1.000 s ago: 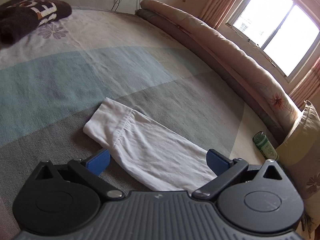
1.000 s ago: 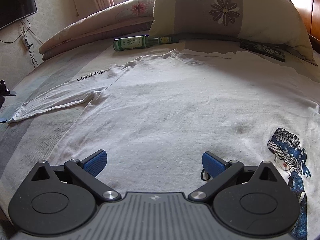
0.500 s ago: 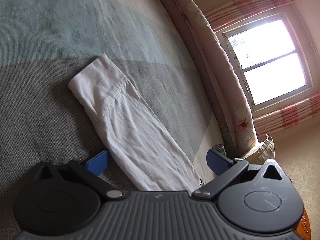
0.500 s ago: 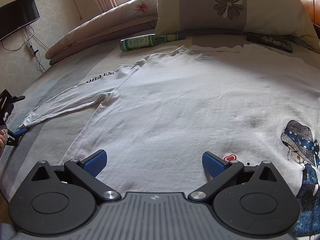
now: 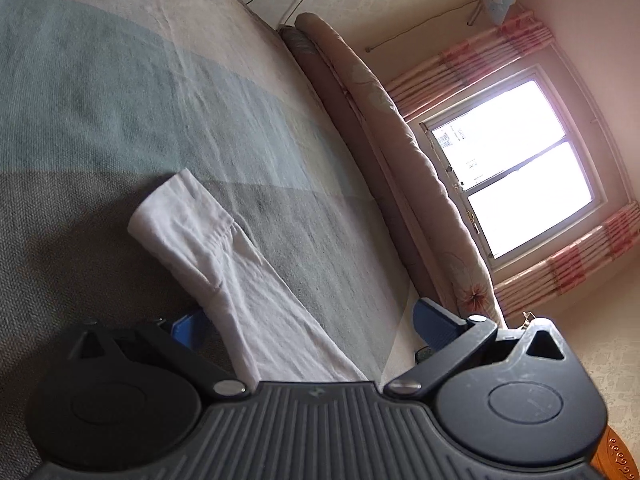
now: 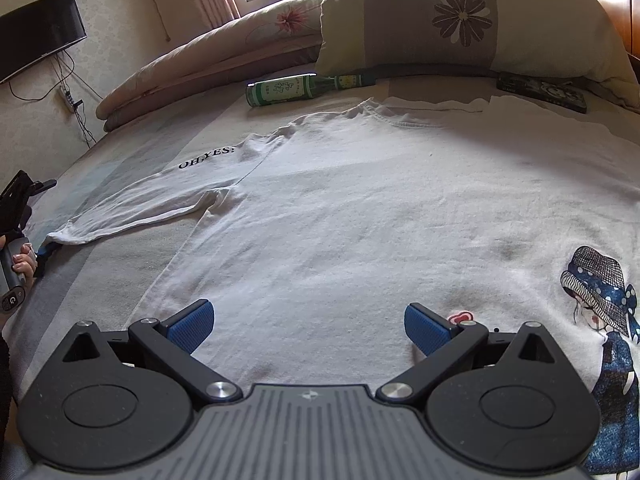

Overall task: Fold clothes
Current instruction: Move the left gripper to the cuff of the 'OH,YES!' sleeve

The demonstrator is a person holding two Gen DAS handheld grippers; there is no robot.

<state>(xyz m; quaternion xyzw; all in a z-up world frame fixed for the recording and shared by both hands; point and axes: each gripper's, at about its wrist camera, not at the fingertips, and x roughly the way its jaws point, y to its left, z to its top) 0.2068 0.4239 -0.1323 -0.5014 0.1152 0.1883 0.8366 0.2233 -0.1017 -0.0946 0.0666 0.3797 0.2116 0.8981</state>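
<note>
White long-sleeve shirt [image 6: 360, 216] lies flat, front side up, across the bed [image 6: 120, 152], collar toward the pillow [image 6: 460, 20]. Your right gripper [image 6: 306, 326] hangs low over the lower body of the shirt, jaws wide open, nothing between the blue pads. Hem edge is hidden under the gripper body, so you can't judge it from this view.

Your left gripper [image 5: 308, 320] is tilted over the outstretched sleeve [image 5: 240, 280], jaws wide open, one pad on each side of the cloth, not clamped. The left pad looks tucked just beside the sleeve's edge; contact can't be told. Cuff [image 5: 176, 212] lies flat ahead of the pads, free end clear on the striped sheet.

Room: open sheet past the cuff and to its side. Rolled quilt [image 5: 400, 152] runs along the window edge of the bed. Green bottle [image 6: 288, 90] lies just beyond the shoulder, dark flat case [image 6: 542, 92] near the collar by the pillow.
</note>
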